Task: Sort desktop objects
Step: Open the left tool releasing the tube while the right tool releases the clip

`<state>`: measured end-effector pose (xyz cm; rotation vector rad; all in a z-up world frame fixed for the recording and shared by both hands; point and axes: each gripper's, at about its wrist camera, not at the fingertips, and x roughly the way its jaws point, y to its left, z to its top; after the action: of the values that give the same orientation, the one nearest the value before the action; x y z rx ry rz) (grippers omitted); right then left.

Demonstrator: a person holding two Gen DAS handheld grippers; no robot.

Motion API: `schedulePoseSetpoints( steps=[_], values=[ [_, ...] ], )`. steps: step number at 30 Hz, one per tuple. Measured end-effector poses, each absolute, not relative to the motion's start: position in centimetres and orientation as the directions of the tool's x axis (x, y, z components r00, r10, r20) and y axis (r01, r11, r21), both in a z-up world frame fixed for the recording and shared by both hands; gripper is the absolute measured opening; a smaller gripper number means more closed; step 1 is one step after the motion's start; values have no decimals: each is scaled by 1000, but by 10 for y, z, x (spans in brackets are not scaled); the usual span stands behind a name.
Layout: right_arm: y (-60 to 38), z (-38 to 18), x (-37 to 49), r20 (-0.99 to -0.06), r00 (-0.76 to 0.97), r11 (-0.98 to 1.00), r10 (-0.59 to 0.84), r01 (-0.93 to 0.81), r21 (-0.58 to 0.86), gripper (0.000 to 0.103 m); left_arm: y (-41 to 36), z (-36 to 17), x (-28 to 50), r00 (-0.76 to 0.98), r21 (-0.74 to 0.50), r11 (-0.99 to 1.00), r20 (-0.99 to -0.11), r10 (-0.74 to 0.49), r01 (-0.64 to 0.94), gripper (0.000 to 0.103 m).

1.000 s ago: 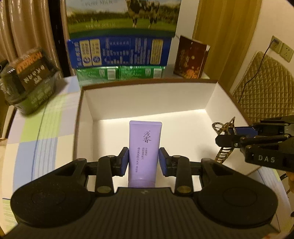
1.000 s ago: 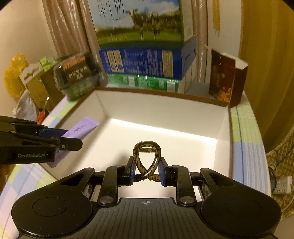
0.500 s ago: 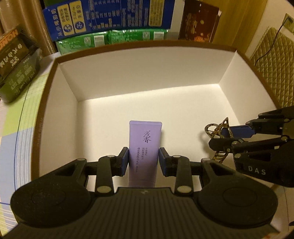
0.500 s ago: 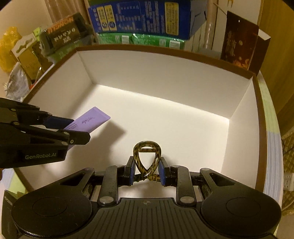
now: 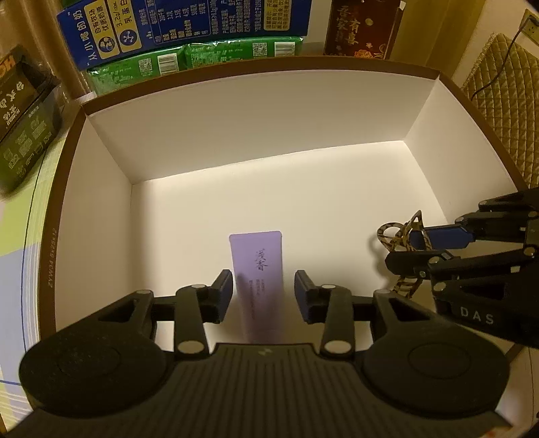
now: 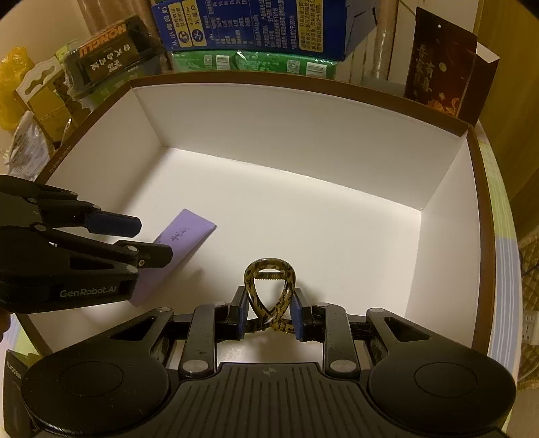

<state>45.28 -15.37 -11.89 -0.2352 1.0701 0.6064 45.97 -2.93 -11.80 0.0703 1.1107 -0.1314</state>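
A purple tube (image 5: pixel 257 269) with dark lettering lies between the fingers of my left gripper (image 5: pixel 263 289), low inside a white box (image 5: pixel 235 111) with a brown rim. The left jaws stand apart and no longer touch the tube, whose lower part is blurred. The tube also shows in the right wrist view (image 6: pixel 175 252), below the left gripper (image 6: pixel 151 241). My right gripper (image 6: pixel 267 315) is shut on a tortoiseshell hair clip (image 6: pixel 268 289) and holds it inside the box (image 6: pixel 303 111) at its right. The clip (image 5: pixel 402 236) and the right gripper (image 5: pixel 421 249) also show in the left wrist view.
Behind the box stand a blue milk carton (image 5: pixel 188 30) on green packs (image 5: pixel 202 59), and a dark red gift box (image 5: pixel 360 30) at the back right. A dark green package (image 5: pixel 23 118) sits at the left. A quilted chair (image 5: pixel 505 111) is at the right.
Both grippers moved forward and down into the box. My left gripper opened and let go of the purple tube. The right gripper still holds the clip.
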Motion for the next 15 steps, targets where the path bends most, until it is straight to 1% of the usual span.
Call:
schedulePoseSetpoints(
  steps=[4, 5, 6, 7, 8, 10, 12, 15],
  values=[
    [-154, -119, 452, -871, 344, 818, 351, -566, 106, 23, -27, -114, 456, 449, 2, 989, -891, -64, 147, 38],
    [-154, -118, 452, -870, 342, 815, 356, -570, 109, 24, -26, -113, 455, 452, 6, 989, -890, -62, 149, 39],
    [-153, -118, 451, -867, 345, 814, 360, -571, 110, 26, -26, -111, 454, 455, 9, 989, -888, -61, 151, 42],
    [-154, -116, 449, -862, 359, 817, 359, -568, 104, 36, -25, -110, 453, 458, 12, 988, -887, -60, 153, 47],
    [-154, -114, 448, -856, 371, 817, 360, -568, 97, 55, -24, -108, 452, 461, 19, 988, -885, -54, 152, 50],
    [-155, -107, 443, -841, 391, 812, 374, -576, 93, 74, -23, -105, 449, 472, 37, 988, -881, -40, 153, 60],
    [-156, -102, 440, -839, 393, 811, 376, -577, 93, 76, -22, -102, 446, 476, 50, 986, -879, -31, 156, 68],
    [-162, -94, 433, -827, 399, 808, 396, -579, 108, 86, -20, -96, 441, 486, 60, 986, -874, -24, 157, 71]
  ],
)
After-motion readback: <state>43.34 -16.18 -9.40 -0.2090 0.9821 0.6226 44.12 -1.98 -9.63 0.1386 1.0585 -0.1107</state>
